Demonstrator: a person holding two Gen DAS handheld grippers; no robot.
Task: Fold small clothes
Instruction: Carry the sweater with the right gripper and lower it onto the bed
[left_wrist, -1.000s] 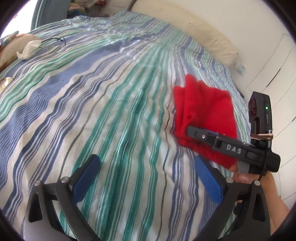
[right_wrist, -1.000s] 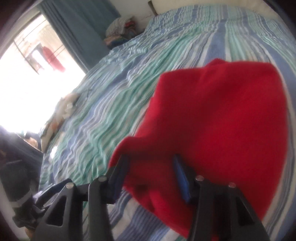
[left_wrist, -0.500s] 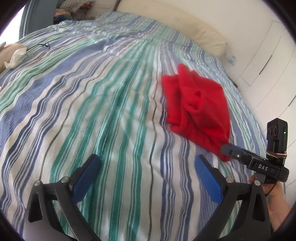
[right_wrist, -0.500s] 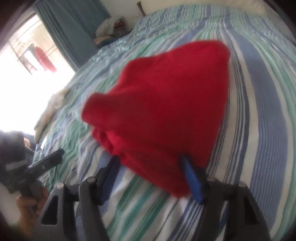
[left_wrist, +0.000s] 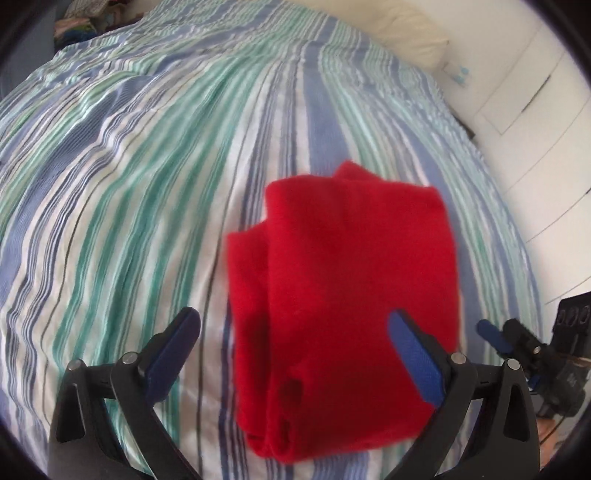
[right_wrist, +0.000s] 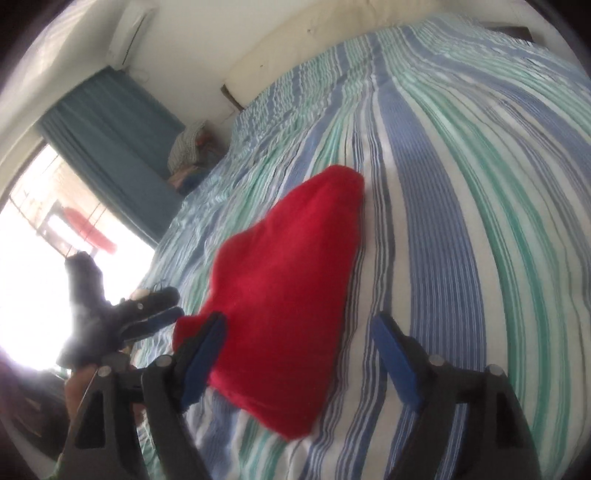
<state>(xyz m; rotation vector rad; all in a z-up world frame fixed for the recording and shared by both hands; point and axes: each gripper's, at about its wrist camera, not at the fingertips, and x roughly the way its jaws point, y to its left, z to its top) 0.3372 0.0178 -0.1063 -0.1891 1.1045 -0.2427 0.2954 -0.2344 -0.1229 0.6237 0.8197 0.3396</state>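
Both grippers, left gripper (left_wrist: 291, 354) and right gripper (right_wrist: 299, 362), stood released; the loosely stacked red garment (left_wrist: 343, 295) risked unfolding if snagged.

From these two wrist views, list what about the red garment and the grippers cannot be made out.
- Red garment: left wrist view, motion blur hides its type; the left gripper finger covers its right edge.
- Red garment's near-left corner: right wrist view, behind the right gripper finger.
- Left gripper: right wrist view, washed out by window glare.

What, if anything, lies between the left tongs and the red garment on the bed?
Nothing visible. The left tongs stand open directly over the folded red garment, which lies on the striped bedspread.
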